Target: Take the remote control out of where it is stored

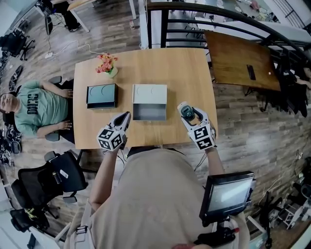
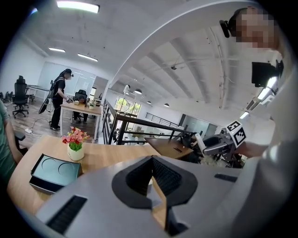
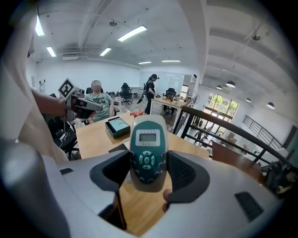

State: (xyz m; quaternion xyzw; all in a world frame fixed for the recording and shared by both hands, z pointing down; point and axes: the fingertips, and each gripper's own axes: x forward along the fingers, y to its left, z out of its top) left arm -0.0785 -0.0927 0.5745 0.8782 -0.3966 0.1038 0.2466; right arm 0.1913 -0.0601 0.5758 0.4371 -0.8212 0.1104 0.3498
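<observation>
A white and teal remote control is held above the table's near right part, with my right gripper shut on it. In the right gripper view the remote stands upright between the pads, screen and buttons facing the camera. The open grey box sits at the middle of the wooden table, left of the remote. My left gripper hovers near the front edge, left of the box. Its jaws are shut with nothing between them, as the left gripper view shows.
A dark teal box lies left of the grey one, with a flower pot behind it. A person sits at the table's left side. A darker table and a black railing stand at the right and back.
</observation>
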